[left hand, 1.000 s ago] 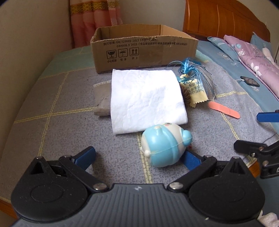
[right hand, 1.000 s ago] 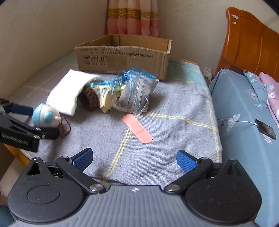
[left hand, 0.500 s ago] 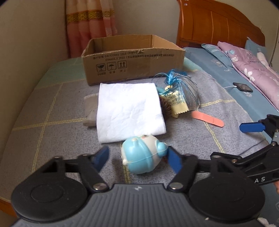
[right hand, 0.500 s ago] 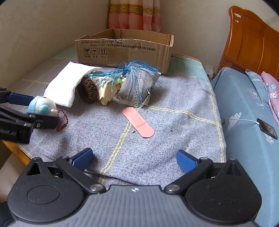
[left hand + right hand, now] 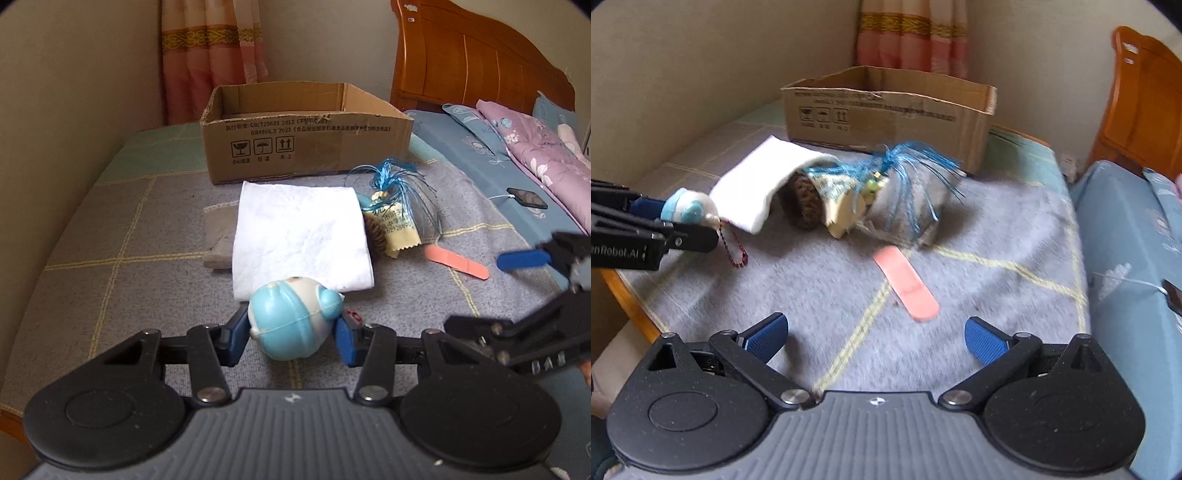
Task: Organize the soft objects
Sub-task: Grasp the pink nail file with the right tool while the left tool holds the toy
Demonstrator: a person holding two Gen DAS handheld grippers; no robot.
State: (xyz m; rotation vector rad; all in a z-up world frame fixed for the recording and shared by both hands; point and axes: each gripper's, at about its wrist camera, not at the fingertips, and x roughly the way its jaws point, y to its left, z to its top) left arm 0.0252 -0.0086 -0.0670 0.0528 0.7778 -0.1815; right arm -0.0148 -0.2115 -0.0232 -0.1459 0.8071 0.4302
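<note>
While its blue pads press on either side of the blue-and-white toy, the left gripper grasps it at the near edge of the grey blanket; its jaws have just been closing onto the toy. A red bead chain hangs from the toy. The right gripper is spread wide with nothing between its pads, above bare blanket to the right. Just beyond the toy lies a folded white cloth, resting partly on a grey cloth. Right of the white cloth sits a clear bag tied with blue strands, touching it. A pink strip lies near the bag, on its right. Farther back stands an open cardboard box, close behind the white cloth.
</note>
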